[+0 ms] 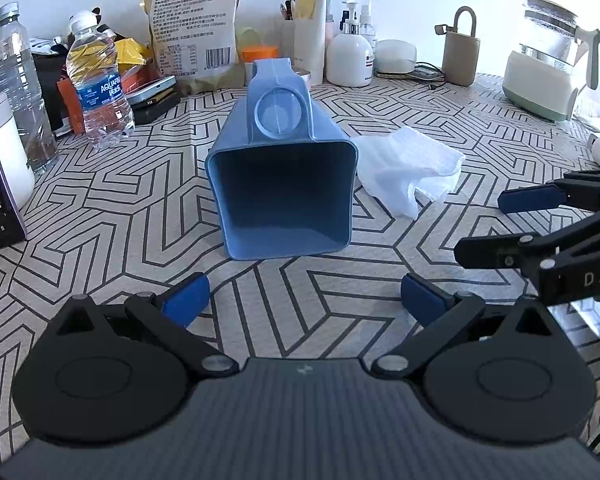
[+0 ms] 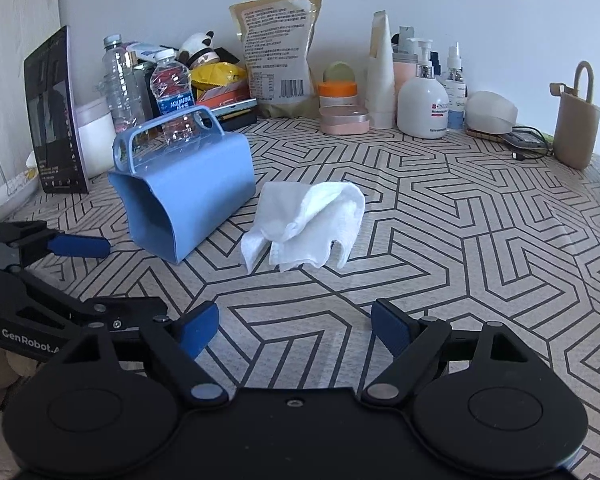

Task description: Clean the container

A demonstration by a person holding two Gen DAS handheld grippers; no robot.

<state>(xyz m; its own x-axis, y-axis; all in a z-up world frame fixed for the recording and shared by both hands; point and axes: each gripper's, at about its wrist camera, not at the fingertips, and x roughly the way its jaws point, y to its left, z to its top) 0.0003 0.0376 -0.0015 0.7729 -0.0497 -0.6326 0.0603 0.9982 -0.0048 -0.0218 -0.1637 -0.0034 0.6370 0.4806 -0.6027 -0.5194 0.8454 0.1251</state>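
Both grippers spread wide and empty: my left gripper (image 1: 304,300) faces straight into the open mouth of the blue container (image 1: 281,184), which lies on its side mid-table, long axis running toward the back edge, handle uppermost. My right gripper (image 2: 295,330) lines up nearer the white cloth (image 2: 306,228), crumpled just beside the container's right wall, so right takes cloth, left steadies container, I judge.

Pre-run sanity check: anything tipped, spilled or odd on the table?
The blue container lies tipped on its side, its open mouth toward the left gripper. A crumpled white cloth sits beside it, not inside. No spill visible. Both grippers, the right gripper included, are open and empty.
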